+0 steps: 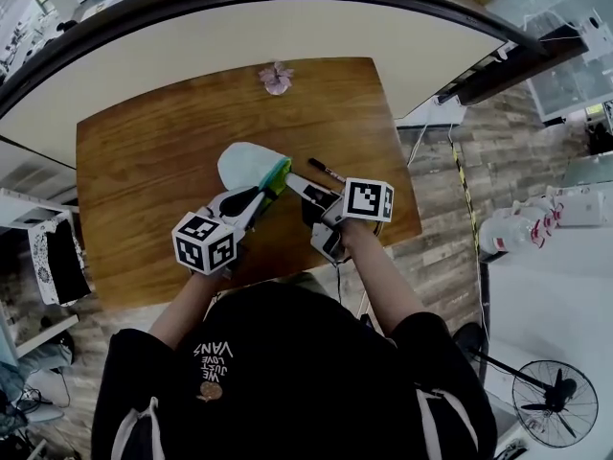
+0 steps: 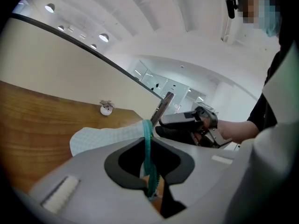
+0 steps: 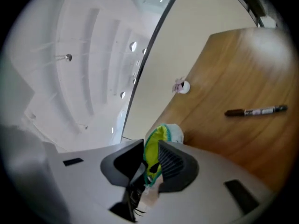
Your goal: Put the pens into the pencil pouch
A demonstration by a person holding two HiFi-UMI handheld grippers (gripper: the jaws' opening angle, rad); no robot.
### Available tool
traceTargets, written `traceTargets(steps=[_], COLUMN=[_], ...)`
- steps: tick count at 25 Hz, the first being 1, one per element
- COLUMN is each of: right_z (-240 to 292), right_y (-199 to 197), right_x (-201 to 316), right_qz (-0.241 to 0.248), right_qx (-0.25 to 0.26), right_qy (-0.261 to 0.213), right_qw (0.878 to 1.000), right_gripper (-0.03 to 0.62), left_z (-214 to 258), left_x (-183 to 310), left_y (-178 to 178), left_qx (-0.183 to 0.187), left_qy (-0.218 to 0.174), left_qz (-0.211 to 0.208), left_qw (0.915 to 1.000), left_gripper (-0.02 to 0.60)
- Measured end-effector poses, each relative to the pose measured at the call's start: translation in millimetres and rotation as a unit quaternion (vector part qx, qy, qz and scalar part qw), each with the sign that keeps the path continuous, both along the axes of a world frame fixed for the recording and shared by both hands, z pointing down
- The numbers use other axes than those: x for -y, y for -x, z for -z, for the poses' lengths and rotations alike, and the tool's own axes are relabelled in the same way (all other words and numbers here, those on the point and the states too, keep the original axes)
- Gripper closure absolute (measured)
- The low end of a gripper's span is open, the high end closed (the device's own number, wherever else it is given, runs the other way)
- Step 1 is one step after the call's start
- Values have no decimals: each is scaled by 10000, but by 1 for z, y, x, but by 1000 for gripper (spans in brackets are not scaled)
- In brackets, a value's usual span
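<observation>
At centre frame the pencil pouch [image 1: 244, 164] is stretched between the left gripper [image 2: 149, 171], clamped on its teal zip edge, and the right gripper [image 3: 150, 164], clamped on its yellow-lined rim, while a pen [image 3: 256, 111] lies on the surface [image 1: 153, 161] to the right.

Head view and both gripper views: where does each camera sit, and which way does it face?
Head view: on the head, facing steeply down at the table; shoulders, arms, left gripper, right gripper show.
Left gripper view: on the left gripper, facing along jaws shut on the pouch's zip edge; right forearm shows.
Right gripper view: on the right gripper, facing along jaws pinching the pouch mouth; no body.
Shared: the loose pen, in head and right gripper views.
</observation>
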State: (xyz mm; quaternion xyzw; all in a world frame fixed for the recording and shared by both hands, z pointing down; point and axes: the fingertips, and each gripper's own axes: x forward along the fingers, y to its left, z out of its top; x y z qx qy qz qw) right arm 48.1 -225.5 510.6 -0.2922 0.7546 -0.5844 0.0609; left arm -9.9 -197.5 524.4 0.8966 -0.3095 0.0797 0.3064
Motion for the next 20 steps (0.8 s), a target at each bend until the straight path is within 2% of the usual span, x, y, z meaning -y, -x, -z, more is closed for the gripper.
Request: traceTargets(steps=[4,7,11,15,18,20], right_z=[-19,-39,-57,-83,-103,-114], right_y=[-41,-75,-109,-139,-158,-166], right_x=[4,6,10,8,4,2], right_qz=[-78,-65,160,691,1078,1290], right_qx=[-944,-1840,-2949,-3951,-4465,-4599], right_qy=[-291,-515,-990,-1256,-1353,-1363], right_qw=[9951,9816,9503,9074,8779,8679], right_gripper=[526,526,525,514,508,507], left_z=[-5,-8,-12,-16,-18,-21], left_x=[3,6,11,14,14,14], left_y=[-6,-10,-17,-22,-23,-23], left_qx=[45,82,135,141,166,189], left_qy=[101,146,215,274,298,331], left_qz=[37,78,165,379,554,671], left_qw=[9999,9998,9995,9988,9979,9970], left_gripper=[537,537,537,537,536,535])
